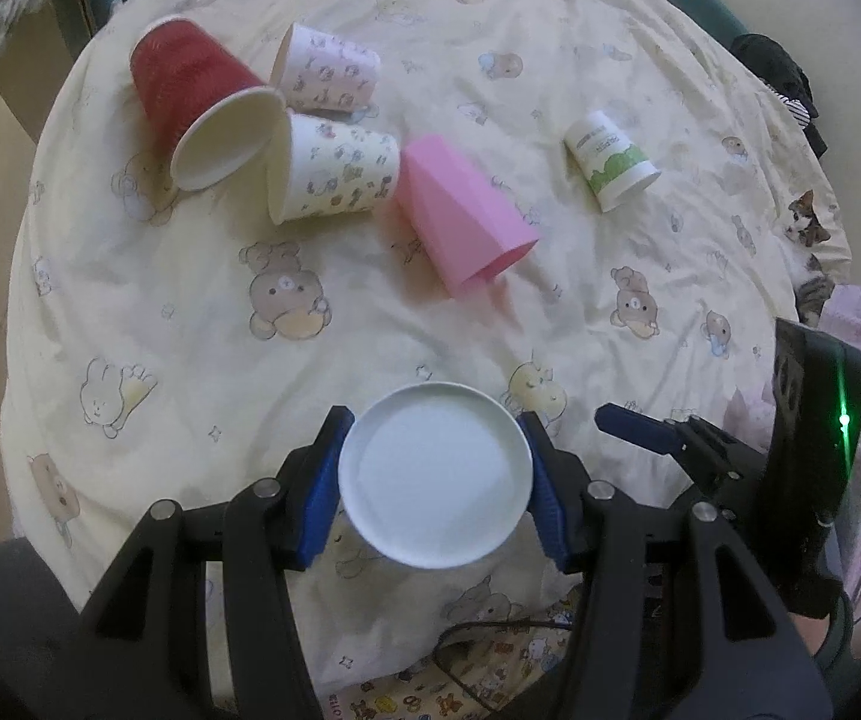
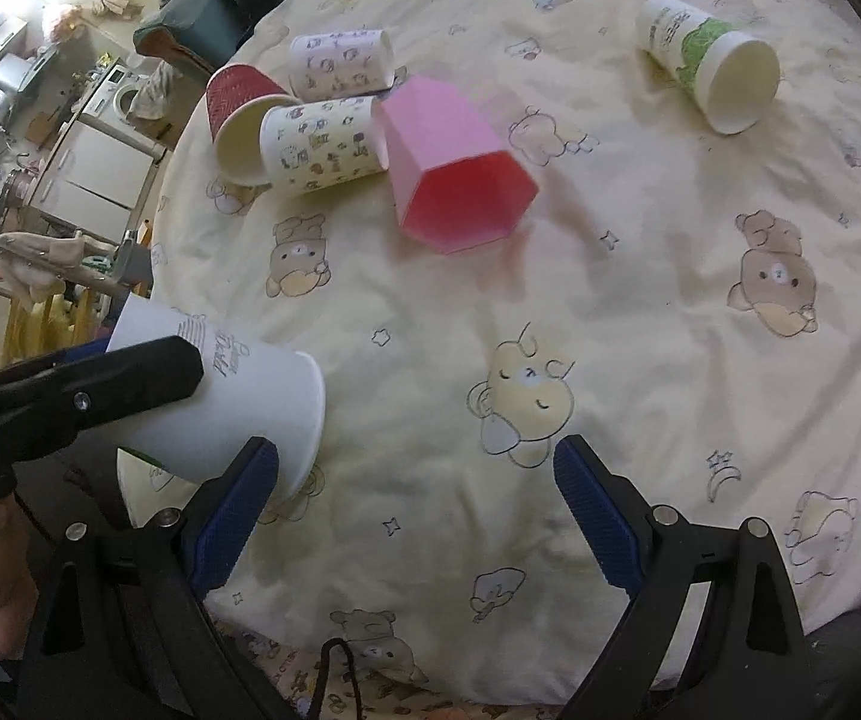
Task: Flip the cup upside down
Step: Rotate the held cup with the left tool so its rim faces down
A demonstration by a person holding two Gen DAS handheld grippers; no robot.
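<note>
The left gripper (image 1: 435, 477) is squeezing the white paper cup (image 1: 435, 474) over the yellow bear bedsheet (image 1: 250, 330). The right gripper (image 2: 415, 510) is hanging with fingers apart, holding nothing.

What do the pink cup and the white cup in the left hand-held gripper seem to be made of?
The pink cup looks like matte plastic: flat facets, sharp edges and a six-sided mouth, uniformly coloured. The white cup, clamped in the left hand-held gripper, looks like paper: a thin rolled rim, a recessed base and printed lettering on a dull wall. Neither is certain from sight alone.

Five cups (image 1: 466, 213) lie tipped (on sides) across the bear-print bedspread (image 1: 202, 324).
</note>
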